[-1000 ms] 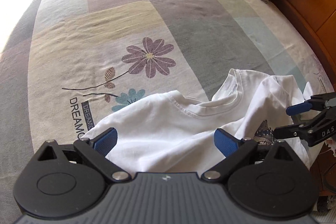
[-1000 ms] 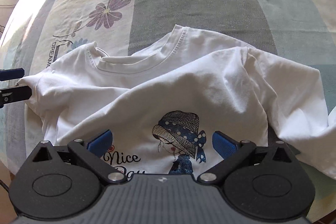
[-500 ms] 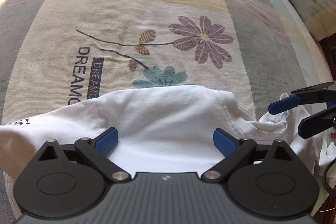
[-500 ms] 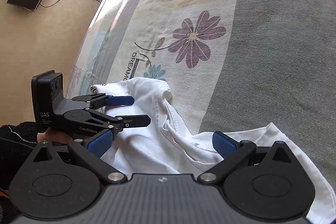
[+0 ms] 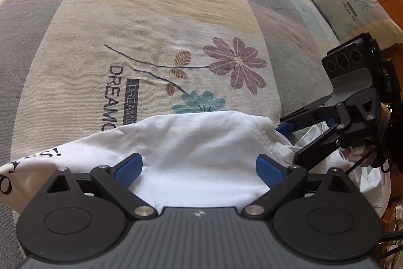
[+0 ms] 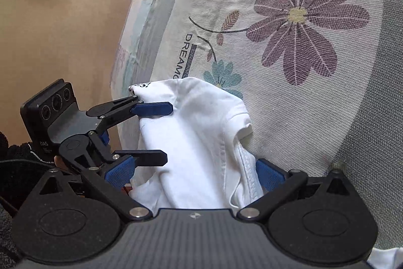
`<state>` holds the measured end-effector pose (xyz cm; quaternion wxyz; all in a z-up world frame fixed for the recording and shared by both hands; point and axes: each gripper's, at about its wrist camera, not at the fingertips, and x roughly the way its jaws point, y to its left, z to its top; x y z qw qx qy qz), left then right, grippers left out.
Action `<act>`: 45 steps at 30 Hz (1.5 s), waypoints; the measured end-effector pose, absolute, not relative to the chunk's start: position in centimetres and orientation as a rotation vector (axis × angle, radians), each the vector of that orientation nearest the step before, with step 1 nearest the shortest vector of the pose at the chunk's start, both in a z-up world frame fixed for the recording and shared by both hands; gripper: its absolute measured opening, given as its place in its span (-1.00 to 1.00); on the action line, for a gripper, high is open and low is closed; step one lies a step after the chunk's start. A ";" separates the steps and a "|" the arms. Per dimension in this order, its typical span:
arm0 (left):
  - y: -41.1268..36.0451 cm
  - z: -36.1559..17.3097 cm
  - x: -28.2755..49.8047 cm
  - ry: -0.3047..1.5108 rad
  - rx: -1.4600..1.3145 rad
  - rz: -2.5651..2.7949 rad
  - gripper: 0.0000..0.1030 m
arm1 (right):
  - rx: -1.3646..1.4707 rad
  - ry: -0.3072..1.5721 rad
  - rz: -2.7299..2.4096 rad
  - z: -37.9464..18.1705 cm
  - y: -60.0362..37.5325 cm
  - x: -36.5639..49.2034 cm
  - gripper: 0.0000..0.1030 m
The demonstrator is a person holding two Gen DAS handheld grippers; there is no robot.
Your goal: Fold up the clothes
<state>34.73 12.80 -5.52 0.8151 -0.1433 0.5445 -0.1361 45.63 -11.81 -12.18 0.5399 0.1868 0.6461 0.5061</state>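
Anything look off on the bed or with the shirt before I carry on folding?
Nothing damaged or spilled. The white printed T-shirt is bunched in a crumpled heap, not flat, between the open left gripper and right gripper. The patchwork floral bedsheet has ripples beside its purple flower.

Your left gripper (image 5: 199,168) and right gripper (image 6: 194,174) match: matte black bodies with ribbed grey tops, round side discs, silver screws at the linkage pivots and ribbed blue pads (image 5: 127,169) on the fingers. Each carries a black camera block with three round lenses, the left one marked "DAS" in white, and you wear dark fuzzy sleeves (image 6: 15,155)
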 end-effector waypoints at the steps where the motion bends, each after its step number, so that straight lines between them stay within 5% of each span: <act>1: 13.2 -5.2 34.9 1.147 -0.327 -0.277 0.88 | 0.434 1.533 1.223 -12.2 -11.4 45.6 1.00; 16: 13.3 -2.0 36.7 1.066 -0.291 -0.266 0.88 | 0.526 1.343 1.320 -4.5 -12.2 45.8 1.00; 30: 6.3 -4.2 42.7 1.101 0.199 -0.725 0.85 | 0.326 1.386 0.969 -7.2 -19.2 43.6 1.00; 45: 2.1 -8.1 40.2 1.214 0.220 -0.882 0.86 | 0.397 1.479 0.857 -10.0 -30.8 44.1 1.00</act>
